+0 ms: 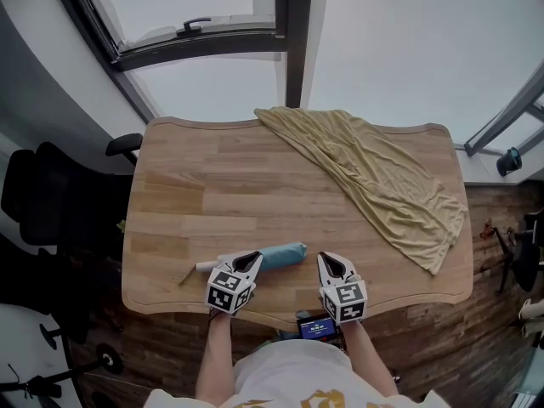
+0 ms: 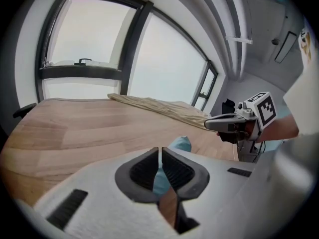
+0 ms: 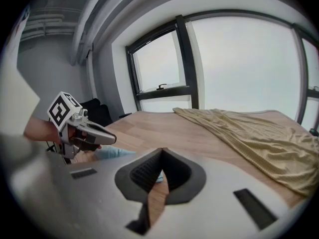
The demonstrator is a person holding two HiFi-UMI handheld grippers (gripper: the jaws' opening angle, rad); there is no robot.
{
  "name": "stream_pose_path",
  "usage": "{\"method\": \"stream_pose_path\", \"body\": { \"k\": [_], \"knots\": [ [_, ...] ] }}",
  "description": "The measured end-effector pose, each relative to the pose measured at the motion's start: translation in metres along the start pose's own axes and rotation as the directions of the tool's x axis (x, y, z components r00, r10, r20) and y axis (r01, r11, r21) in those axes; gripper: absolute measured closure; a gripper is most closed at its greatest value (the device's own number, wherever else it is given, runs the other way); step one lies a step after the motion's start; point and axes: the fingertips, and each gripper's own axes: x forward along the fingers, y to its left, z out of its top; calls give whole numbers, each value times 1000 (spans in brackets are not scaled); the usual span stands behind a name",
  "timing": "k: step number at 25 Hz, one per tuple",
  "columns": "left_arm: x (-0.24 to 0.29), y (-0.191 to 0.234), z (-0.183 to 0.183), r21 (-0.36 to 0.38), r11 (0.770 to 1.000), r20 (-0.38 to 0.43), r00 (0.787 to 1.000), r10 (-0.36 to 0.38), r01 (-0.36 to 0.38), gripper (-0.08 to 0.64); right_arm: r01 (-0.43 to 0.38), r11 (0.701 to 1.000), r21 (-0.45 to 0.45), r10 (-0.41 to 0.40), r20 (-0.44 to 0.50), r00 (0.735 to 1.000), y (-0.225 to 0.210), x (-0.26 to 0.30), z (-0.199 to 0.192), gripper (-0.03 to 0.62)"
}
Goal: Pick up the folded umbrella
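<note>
The folded umbrella [image 1: 279,255] is light blue with a white handle end pointing left, and it lies near the front edge of the wooden table [image 1: 212,185]. My left gripper [image 1: 252,258] hovers over the umbrella's middle, its jaws shut with nothing between them. In the left gripper view the umbrella [image 2: 180,144] peeks out just beyond the closed tips [image 2: 159,149]. My right gripper [image 1: 327,258] sits just right of the umbrella's tip, also shut and empty. The right gripper view shows its closed tips [image 3: 162,150], the umbrella [image 3: 112,154] and the left gripper [image 3: 102,137].
A tan cloth [image 1: 374,177] is draped over the table's back right. A small stick [image 1: 185,274] lies left of the umbrella handle. A black chair [image 1: 51,202] stands left of the table. Windows rise behind the far edge. A lit screen [image 1: 316,326] sits below the front edge.
</note>
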Motion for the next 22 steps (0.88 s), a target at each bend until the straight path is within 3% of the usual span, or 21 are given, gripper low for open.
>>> {"method": "stream_pose_path", "body": {
  "k": [7, 13, 18, 22],
  "knots": [
    [6, 4, -16, 21, 999, -99, 994, -39, 41, 495, -8, 1000, 16, 8, -21, 1000, 0, 9, -7, 583],
    [13, 3, -27, 155, 983, -229, 972, -59, 96, 409, -5, 999, 32, 5, -15, 1000, -2, 12, -2, 583],
    [25, -6, -51, 243, 946, -372, 922, -111, 212, 285, 3, 998, 60, 0, -39, 999, -6, 12, -10, 583],
    [31, -4, -52, 304, 920, -432, 897, -99, 247, 258, 13, 997, 78, -10, -43, 999, -11, 12, -13, 583]
  ]
}}
